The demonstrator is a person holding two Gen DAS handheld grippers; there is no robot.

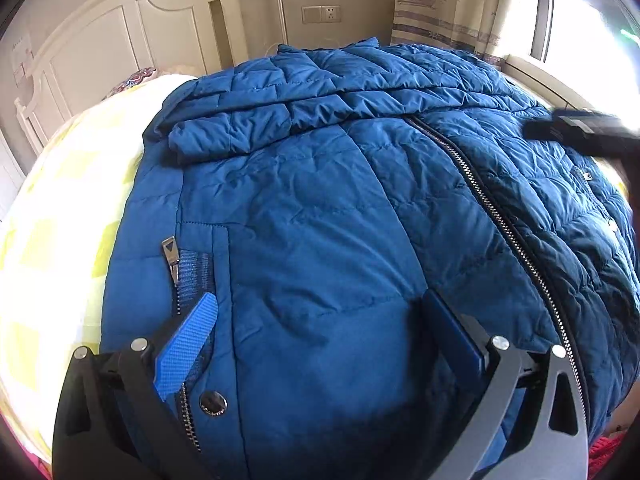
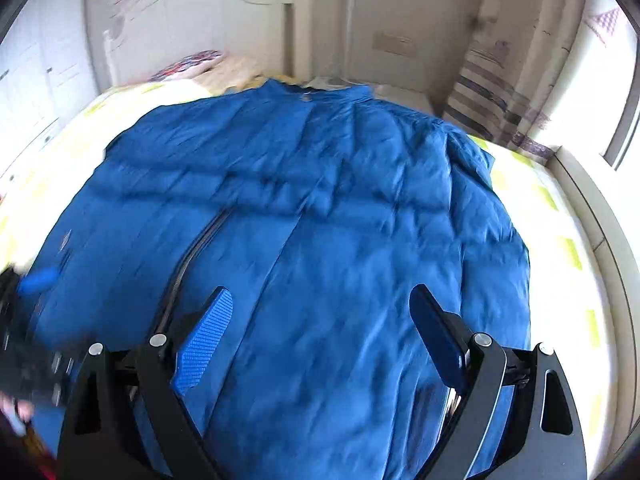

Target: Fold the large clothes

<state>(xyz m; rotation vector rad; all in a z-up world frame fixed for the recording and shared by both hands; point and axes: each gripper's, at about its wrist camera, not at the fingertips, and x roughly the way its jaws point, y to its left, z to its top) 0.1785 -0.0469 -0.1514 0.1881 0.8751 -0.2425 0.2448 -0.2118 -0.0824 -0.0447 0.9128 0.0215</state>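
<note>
Spread claw (image 2: 320, 308) over jacket (image 2: 304, 184) hem

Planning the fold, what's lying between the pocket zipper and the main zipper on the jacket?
Only quilted jacket fabric, as the left wrist view shows: nothing lies between the pocket zipper and the main zipper.

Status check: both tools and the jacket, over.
Left tool open, over the hem, holding nothing. Right tool open, empty. Jacket flat on bed, zipped, one sleeve folded across chest. Nothing in the way.
</note>
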